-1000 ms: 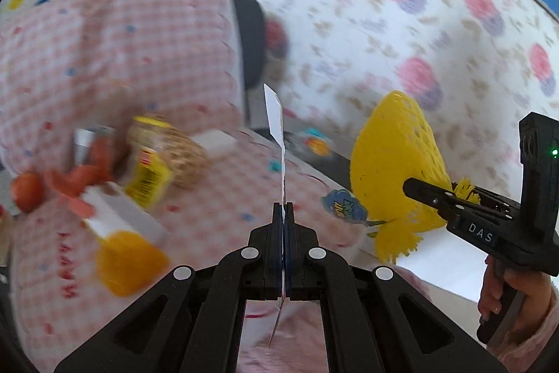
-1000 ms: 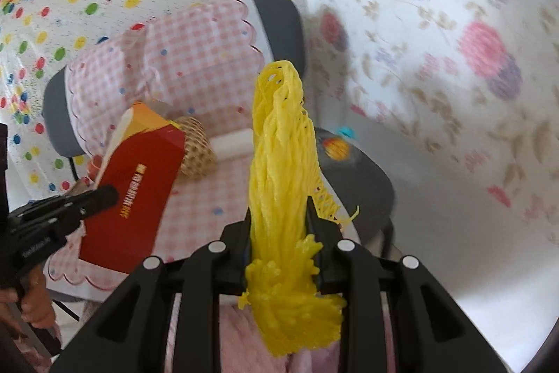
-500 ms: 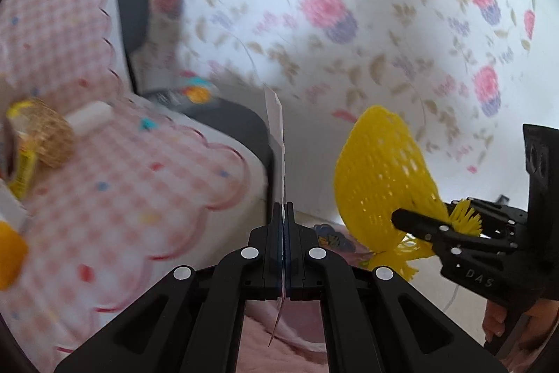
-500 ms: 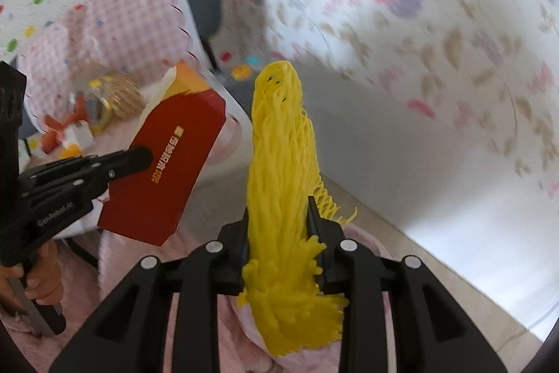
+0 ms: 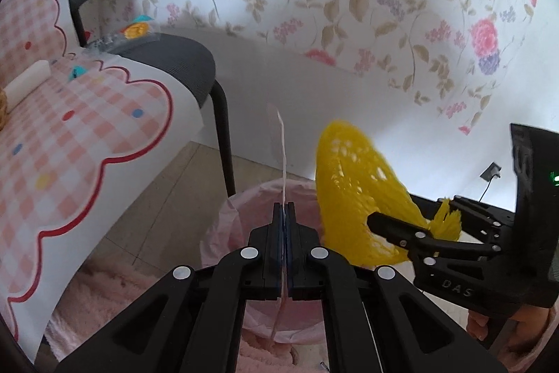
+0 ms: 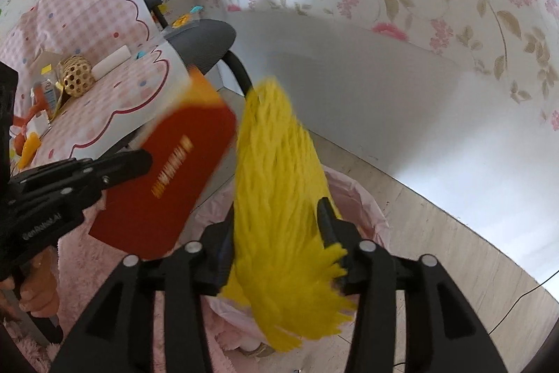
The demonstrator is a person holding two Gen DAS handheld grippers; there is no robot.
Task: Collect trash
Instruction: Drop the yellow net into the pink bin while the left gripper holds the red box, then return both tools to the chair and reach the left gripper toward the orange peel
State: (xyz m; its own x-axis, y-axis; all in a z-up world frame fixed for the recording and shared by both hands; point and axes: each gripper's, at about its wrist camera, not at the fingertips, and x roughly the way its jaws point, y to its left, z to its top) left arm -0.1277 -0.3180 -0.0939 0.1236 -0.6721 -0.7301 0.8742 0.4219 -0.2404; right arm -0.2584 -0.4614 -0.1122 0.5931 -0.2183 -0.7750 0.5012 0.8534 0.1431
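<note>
Both grippers moved over pink bin (image 5: pixel 223 229) — left gripper (image 5: pixel 283 226) fingers clamp red packet (image 6: pixel 167 177) | right gripper (image 6: pixel 276 233) fingers just opening — yellow net (image 6: pixel 276 184) between.

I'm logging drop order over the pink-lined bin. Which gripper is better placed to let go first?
Right. The right gripper has just been opening, with the yellow foam net loose between its jaws, above the pink-lined bin. The left gripper is shut on the flat red packet.

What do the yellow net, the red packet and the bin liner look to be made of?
Yellow net: likely foam mesh, matte, with open lattice holes and a frayed end. Red packet: flat card or paper, faint sheen, printed gold text, seen edge-on as a thin sheet. Bin liner: thin pink plastic film, translucent, crinkled.
</note>
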